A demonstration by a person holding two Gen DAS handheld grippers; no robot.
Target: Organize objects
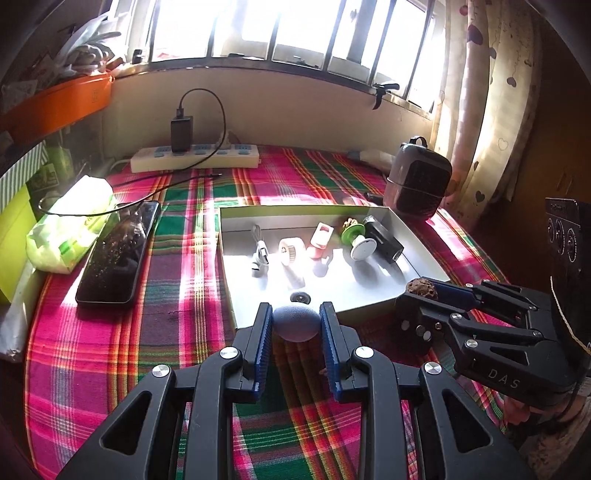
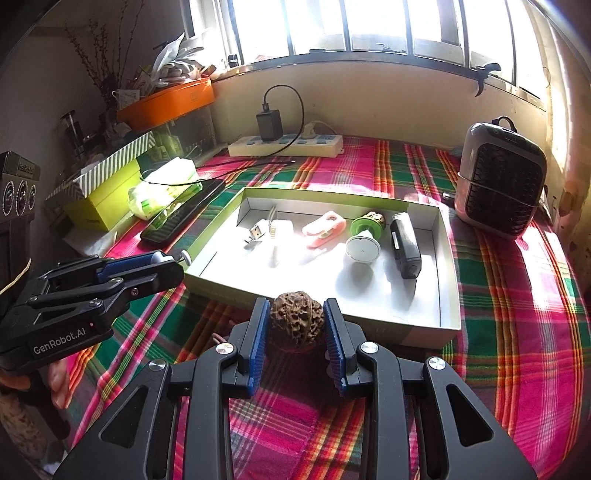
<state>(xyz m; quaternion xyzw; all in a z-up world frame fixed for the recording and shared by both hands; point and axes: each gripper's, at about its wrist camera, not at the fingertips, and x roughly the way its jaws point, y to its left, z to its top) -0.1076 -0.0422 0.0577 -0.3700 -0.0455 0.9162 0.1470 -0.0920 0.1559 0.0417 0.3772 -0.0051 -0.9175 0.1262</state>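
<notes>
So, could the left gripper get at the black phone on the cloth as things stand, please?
Probably not yet: the left gripper is shut on a blue ball. The way to the phone itself looks open, nothing lying on it.

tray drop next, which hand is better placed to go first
Right, probably. Its tongs hold the walnut at the near rim of the tray, with bare floor just ahead. The left tongs hold the blue ball at the near-left corner.

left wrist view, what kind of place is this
Probably a home room, at a table under a barred window: plaid tablecloth, heart-print curtain, power strip with a charger plugged in.
</notes>
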